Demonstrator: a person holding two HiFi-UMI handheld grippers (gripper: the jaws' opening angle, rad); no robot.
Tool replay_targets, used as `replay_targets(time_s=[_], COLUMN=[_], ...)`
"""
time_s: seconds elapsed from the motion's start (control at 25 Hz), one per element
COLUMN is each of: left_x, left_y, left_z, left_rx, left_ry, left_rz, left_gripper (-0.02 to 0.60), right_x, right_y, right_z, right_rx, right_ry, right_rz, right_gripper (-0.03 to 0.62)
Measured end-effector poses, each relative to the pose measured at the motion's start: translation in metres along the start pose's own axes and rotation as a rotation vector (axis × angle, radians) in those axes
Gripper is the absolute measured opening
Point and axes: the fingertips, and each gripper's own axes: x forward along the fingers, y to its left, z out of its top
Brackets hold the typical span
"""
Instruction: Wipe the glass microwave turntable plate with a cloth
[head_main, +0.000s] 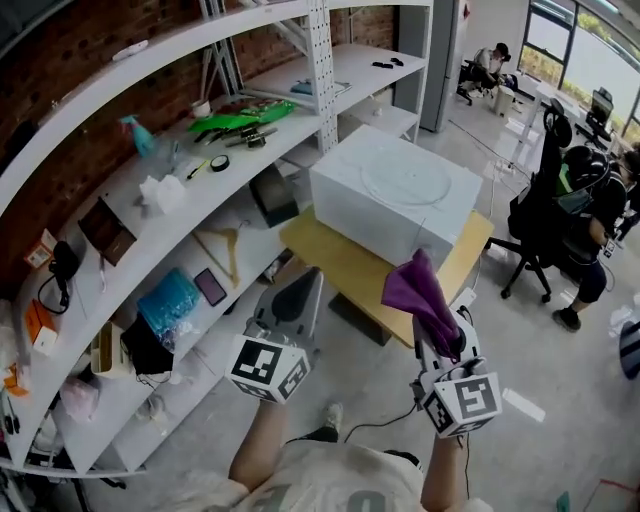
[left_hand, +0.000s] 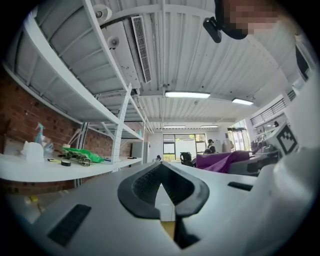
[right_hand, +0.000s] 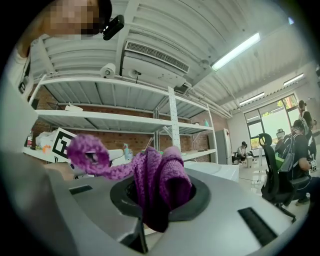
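Note:
The clear glass turntable plate (head_main: 405, 176) lies flat on top of a white microwave (head_main: 380, 205), which stands on a low wooden table (head_main: 345, 262). My right gripper (head_main: 441, 326) is shut on a purple cloth (head_main: 419, 291) that sticks up out of its jaws, short of the microwave. In the right gripper view the cloth (right_hand: 161, 181) bulges between the jaws, one loop curling left. My left gripper (head_main: 299, 288) is held level beside it, shut and empty, its pads (left_hand: 145, 186) meeting with nothing between them. The cloth (left_hand: 220, 161) shows at the right of the left gripper view.
Long white shelves (head_main: 170, 215) run along the brick wall at left, carrying a green bag (head_main: 240, 118), a spray bottle (head_main: 140, 135) and small items. Black office chairs (head_main: 545, 215) and a seated person (head_main: 600, 215) are at the right. Grey floor lies around the table.

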Motion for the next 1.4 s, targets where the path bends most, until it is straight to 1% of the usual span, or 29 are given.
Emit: replay_targets(time_s=[0.12,0.2,0.28,0.48,0.72,0.88,1.0,1.12,1.2,1.32,1.4], left_x=[0.027,0.044,0.061,0.106,0.173,0.221,0.25,0.273,0.288,0.3,0.306], left_y=[0.033,0.051,0.06,0.075,0.094,0.113,0.132,0.144,0.147,0.143,0.135], left_z=[-0.001,-0.003,-0.008,-0.021,-0.032,-0.032,-0.041,-0.051,-0.055,-0.07,-0.079], left_rx=[-0.002,-0.024,-0.046,-0.042,-0.043,-0.025,-0.018,-0.039,-0.061,-0.123,-0.138], left_ry=[-0.009,-0.017,-0.022,-0.011,-0.006,-0.01,0.003,0.01,0.017,0.047,0.076], left_rz=[-0.037,-0.051,-0.073,-0.132,-0.182,-0.192,-0.187,-0.19,-0.22,-0.267,-0.303], left_gripper=[0.002,0.002,0.002,0.002,0.002,0.002,0.002,0.002,0.002,0.002,0.002], right_x=[0.035,0.054,0.068,0.106,0.158,0.197,0.224,0.246,0.264,0.286,0.299], right_y=[-0.005,-0.008,-0.015,-0.042,-0.078,-0.109,-0.129,-0.146,-0.154,-0.157,-0.161], right_z=[0.001,0.003,0.002,-0.003,0.002,0.006,0.005,0.006,0.003,-0.009,-0.014], right_rx=[0.014,0.021,0.027,0.001,0.008,0.008,-0.001,-0.008,0.001,0.004,0.008], right_ry=[-0.014,-0.017,-0.01,0.011,-0.013,-0.023,-0.02,-0.016,-0.013,0.031,0.053], right_rz=[-0.047,-0.061,-0.07,-0.124,-0.144,-0.145,-0.153,-0.155,-0.152,-0.141,-0.141], right_gripper=[0.066,0.066,0.066,0.066,0.066,0.066,0.066,0.066,0.066,0.066,0.066])
